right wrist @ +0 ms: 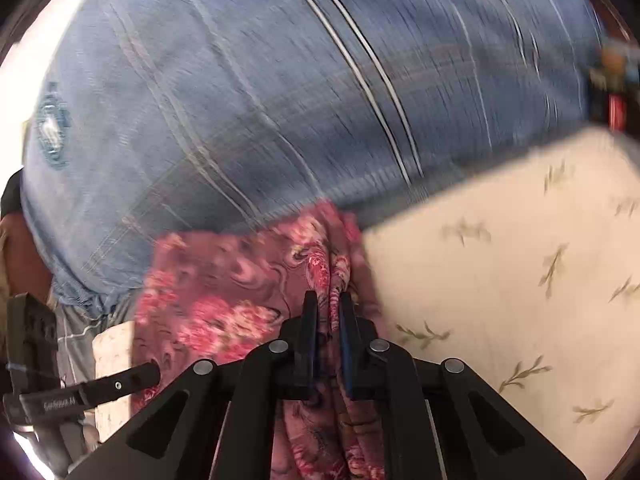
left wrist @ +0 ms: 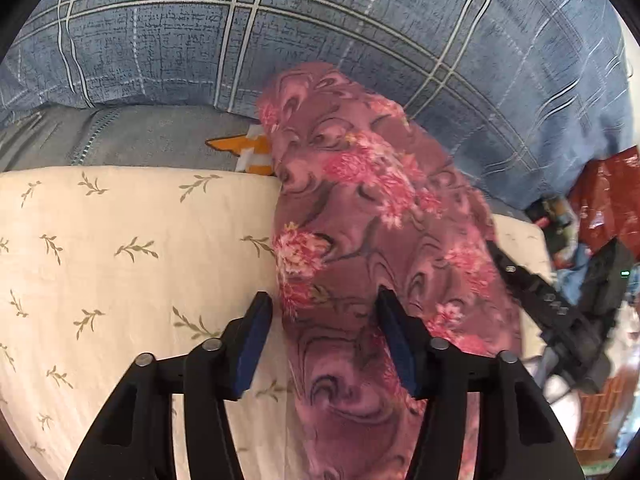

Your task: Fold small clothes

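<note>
- Garment: a mauve floral cloth [left wrist: 360, 216], soft and fleecy-looking, hangs bunched over the cream leaf-print sheet [left wrist: 120, 248] with the blue plaid quilt [left wrist: 320, 32] behind it. I cannot tell what sort of garment it is.
- My right gripper [right wrist: 328, 300] is clamped on a gathered ridge of the cloth, folds pinched between the two pads; the rest drapes down and to the left of it.
- My left gripper [left wrist: 322, 300] stands wide apart, one finger just off the cloth's left edge, the other over its face. It holds nothing.
- Right wrist view is smeared, so detail at the quilt edge is unreliable.
- Step in hand, as I judge it: get a second hold so the piece can be spread flat before folding.
- To do it well: close my left pads on a single edge or corner, not on the thick bunch, well away from the right hold.
- Then draw the two holds apart until the cloth hangs smooth, and lay it on the sheet.
- Risk: the orange-and-white item [left wrist: 252, 152] by the pillow lies just beside the cloth; keep clear of it.
</note>
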`<state>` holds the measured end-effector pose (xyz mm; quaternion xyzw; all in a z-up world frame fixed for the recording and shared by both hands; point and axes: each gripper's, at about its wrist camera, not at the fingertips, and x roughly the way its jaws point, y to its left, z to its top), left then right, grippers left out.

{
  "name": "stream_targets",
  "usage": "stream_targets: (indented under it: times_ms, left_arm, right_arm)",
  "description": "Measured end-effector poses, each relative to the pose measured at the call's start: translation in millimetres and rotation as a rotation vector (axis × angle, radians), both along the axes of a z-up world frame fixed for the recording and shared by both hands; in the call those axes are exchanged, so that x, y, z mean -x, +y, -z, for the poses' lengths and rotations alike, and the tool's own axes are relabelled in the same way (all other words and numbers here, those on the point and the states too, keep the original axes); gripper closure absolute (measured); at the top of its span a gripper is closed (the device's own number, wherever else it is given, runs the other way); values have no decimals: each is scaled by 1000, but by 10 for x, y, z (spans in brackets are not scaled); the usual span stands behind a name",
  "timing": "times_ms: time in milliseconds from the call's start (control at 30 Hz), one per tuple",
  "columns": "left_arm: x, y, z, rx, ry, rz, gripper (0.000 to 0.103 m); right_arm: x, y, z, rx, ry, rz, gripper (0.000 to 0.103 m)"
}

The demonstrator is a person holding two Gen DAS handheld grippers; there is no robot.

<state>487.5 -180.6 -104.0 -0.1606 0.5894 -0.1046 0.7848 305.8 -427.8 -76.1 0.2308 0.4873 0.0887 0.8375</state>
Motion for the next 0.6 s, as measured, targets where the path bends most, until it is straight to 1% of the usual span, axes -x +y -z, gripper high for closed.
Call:
stream_targets:
  times_ms: [67,100,167,200,233,267,300,333,367,400,433,467,500,533,567,600]
  left_arm:
    - [11,41,-50,24,11,-7,48]
    - [49,82,-94,44,14,-1,49]
    - [182,151,-195,62,-2,12,49]
    - [306,190,-249,59,-21,13,49]
    - [388,206,-260,59,-30,16,48]
    - [520,204,-247,69,-38,26,48]
    - [593,210,-227,77,-36,29,47]
    - [653,199,-186,82,-30,29,47]
    - [705,193,-136,82,-24,27,47]
    - [763,181,-94,80,-18,19,47]
    - [792,171,-89,79,-18,13,47]
    - [815,169,-106,73,-29,9,47]
    - [838,161,-119,58,-41,6,45]
    - [843,137,-109,45,-42,1,43]
    - [871,118,-91,39,-35,-1,42]
    - [882,101,-74,38,-21,-5,42]
  right_arm:
    - [-9,-25,-36,-24,8,8,90]
    - [22,-59,-97,-49,8,8,85]
    - [122,-194,-195,-118,-20,25,84]
    - [223,-289,-241,-186,-35,33,79]
    - [305,-347,-260,-238,-41,31,70]
    - [369,-404,-261,-266,-42,30,65]
    - [448,-357,-248,-279,-41,29,59]
    - [538,-345,-217,-282,-36,16,59]
    - [585,-313,-174,-276,-27,-4,59]
    - [604,-237,-125,-241,-15,-26,66]
    - [640,-119,-164,-137,-39,-49,81]
    - [680,-50,-249,-88,-79,-74,89]
    - [730,-29,-338,-55,-119,-76,92]
    - [776,-38,-444,-57,-159,-58,92]
    - [769,-42,-459,-44,-162,-51,92]
    - [721,2,-413,41,-132,-63,92]
